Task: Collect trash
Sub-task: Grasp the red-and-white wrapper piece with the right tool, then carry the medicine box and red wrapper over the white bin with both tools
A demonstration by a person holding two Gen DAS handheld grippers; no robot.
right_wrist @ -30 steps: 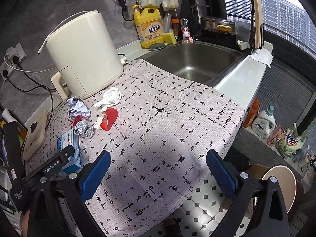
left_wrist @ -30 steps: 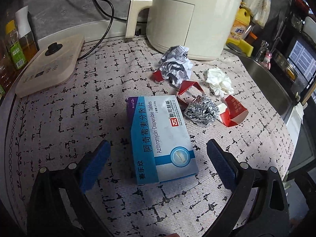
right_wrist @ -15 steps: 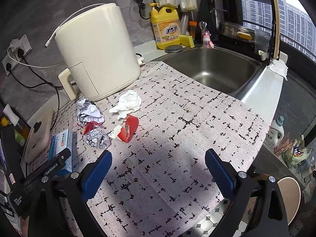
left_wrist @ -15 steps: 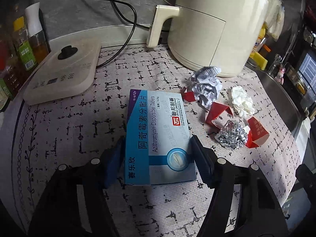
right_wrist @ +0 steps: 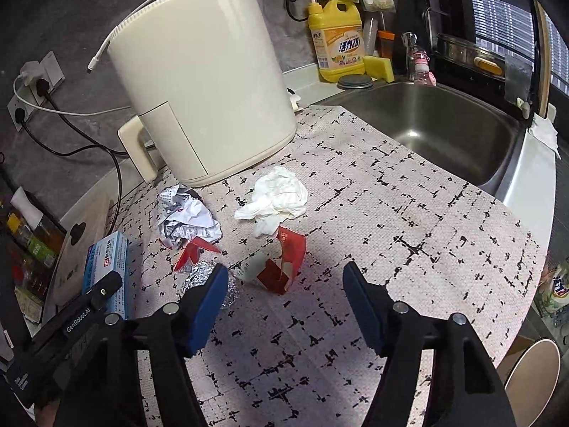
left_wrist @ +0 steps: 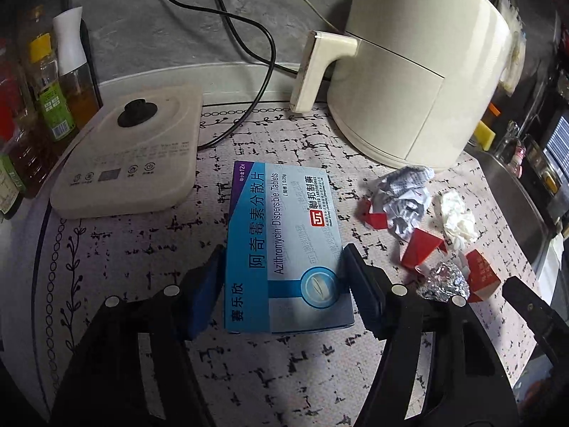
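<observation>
Left wrist: fingers [left_wrist: 209, 284] clamp tablet box [left_wrist: 284, 245]; sink [right_wrist: 444, 121] bare.

The medicine box [left_wrist: 284, 249] is glossy cardboard. The foil ball [left_wrist: 444, 281] is shiny crinkled metal. The mat [right_wrist: 409, 213] looks woven and matt, the sink [right_wrist: 444, 121] brushed steel.

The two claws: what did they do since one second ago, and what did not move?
The left claw closed on the tablet box. The right claw moved toward the red carton; its jaws have just been closing, nothing gripped. The paper ball, tissue and foil stayed put.
</observation>
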